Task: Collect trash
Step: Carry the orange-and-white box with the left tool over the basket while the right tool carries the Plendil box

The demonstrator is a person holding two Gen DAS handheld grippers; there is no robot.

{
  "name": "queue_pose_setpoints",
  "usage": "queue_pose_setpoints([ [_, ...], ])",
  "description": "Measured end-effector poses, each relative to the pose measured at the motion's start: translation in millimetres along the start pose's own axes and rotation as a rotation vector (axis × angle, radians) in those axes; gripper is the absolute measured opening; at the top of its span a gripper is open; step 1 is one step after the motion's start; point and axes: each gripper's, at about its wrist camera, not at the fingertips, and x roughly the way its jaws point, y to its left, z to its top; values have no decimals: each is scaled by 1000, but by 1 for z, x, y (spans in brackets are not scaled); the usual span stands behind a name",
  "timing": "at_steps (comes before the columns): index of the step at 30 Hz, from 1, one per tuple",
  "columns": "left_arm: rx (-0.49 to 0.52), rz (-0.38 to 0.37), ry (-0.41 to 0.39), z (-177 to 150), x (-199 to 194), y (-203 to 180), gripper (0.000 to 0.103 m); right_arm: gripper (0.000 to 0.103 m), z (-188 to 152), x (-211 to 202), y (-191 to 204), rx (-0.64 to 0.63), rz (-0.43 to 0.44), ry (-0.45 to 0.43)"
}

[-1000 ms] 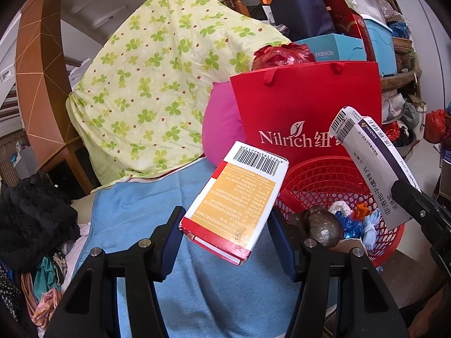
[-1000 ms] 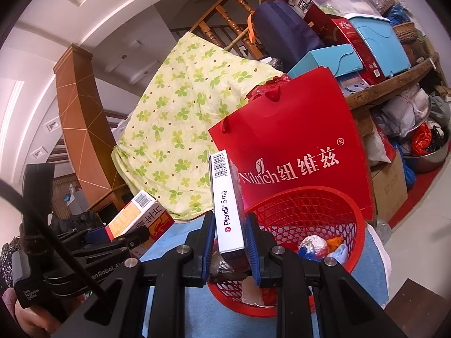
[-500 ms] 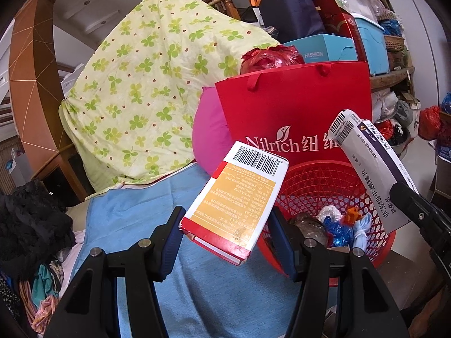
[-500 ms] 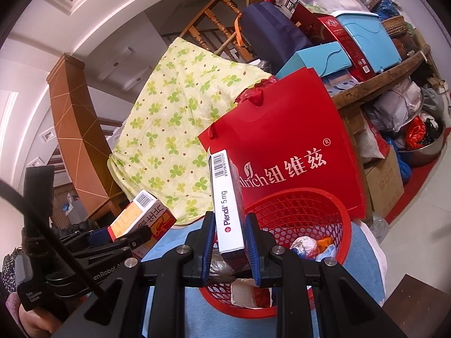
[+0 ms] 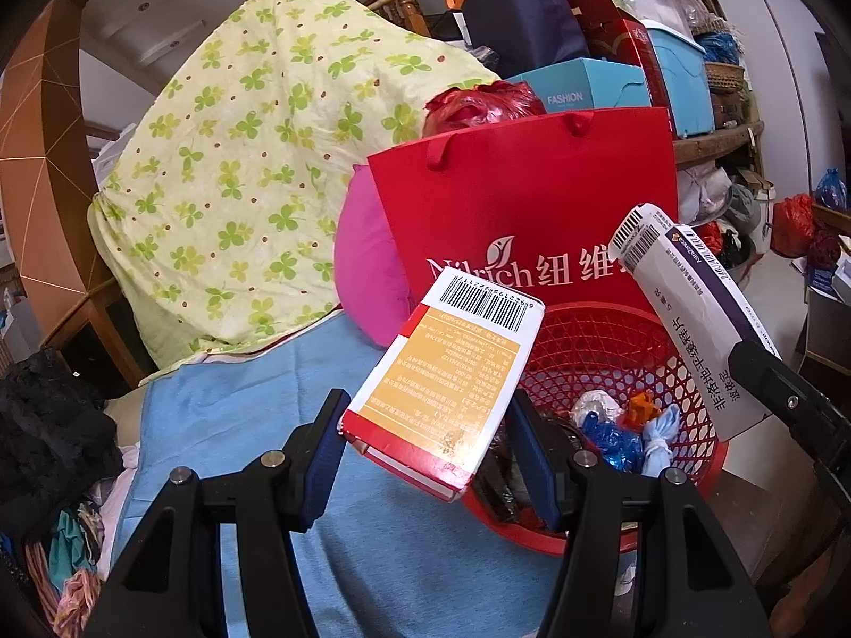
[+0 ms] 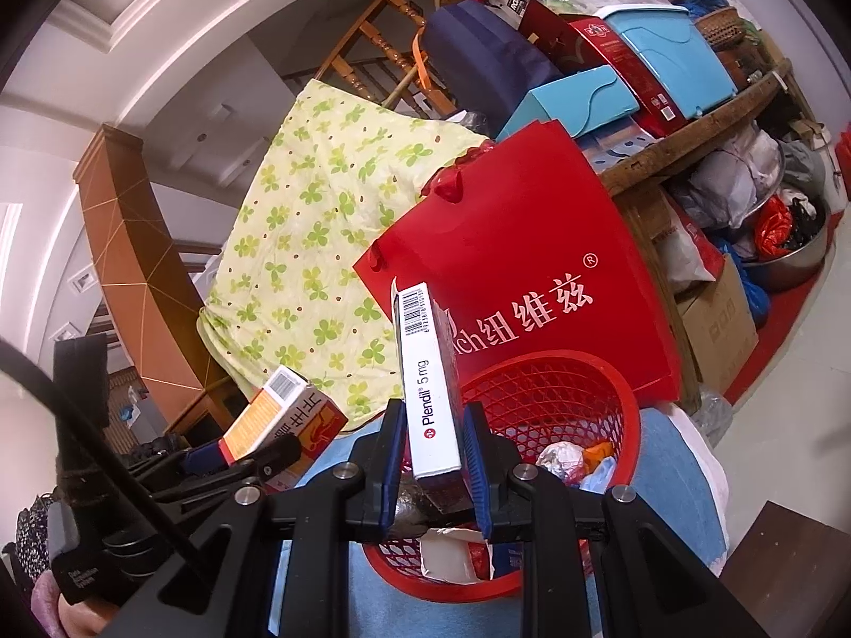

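Fingers (image 5: 324,441) of the left gripper (image 5: 431,446) clamped an orange-and-white carton (image 5: 447,372), while the right gripper (image 6: 433,452) pinched a slim white Plendil box (image 6: 428,388) upright. Both had drifted closer to the red mesh basket (image 6: 611,399) over the past second, so that it filled more of each view, and neither grip had loosened. The basket, on a blue cloth (image 5: 223,404) before a red paper bag (image 5: 521,196), already held wrappers. Both boxes hung just short of its rim, apparently about to be dropped in.

Red basket (image 6: 611,388) near rim hidden behind gripper; bag logo partly covered.
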Motion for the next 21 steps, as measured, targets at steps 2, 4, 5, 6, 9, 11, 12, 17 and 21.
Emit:
queue_pose_setpoints([
  [2, 2, -6, 5, 0, 3, -2, 61, 24, 0, 0, -2, 4, -3, 1],
  [4, 4, -10, 9, -1, 5, -5, 61, 24, 1, 1, -3, 10, -4, 3],
  [5, 5, -12, 11, -1, 7, -5, 61, 24, 1, 1, -4, 14, -5, 5],
  [6, 5, -14, 14, -1, 8, -6, 61, 24, 1, 1, -5, 19, -6, 6],
  [9, 2, -27, 22, -2, 13, -8, 61, 24, 2, 3, -10, 38, -10, 12],
  [11, -4, -46, 26, -3, 16, -8, 61, 24, 2, 4, -13, 55, -12, 17],
  [12, -7, -56, 26, -3, 18, -8, 61, 24, 2, 4, -14, 66, -15, 20],
  [17, -28, -117, 30, -6, 26, -8, 61, 24, 4, 9, -24, 120, -20, 35],
  [21, -34, -151, 30, -6, 32, -11, 61, 24, 5, 16, -33, 167, -27, 54],
])
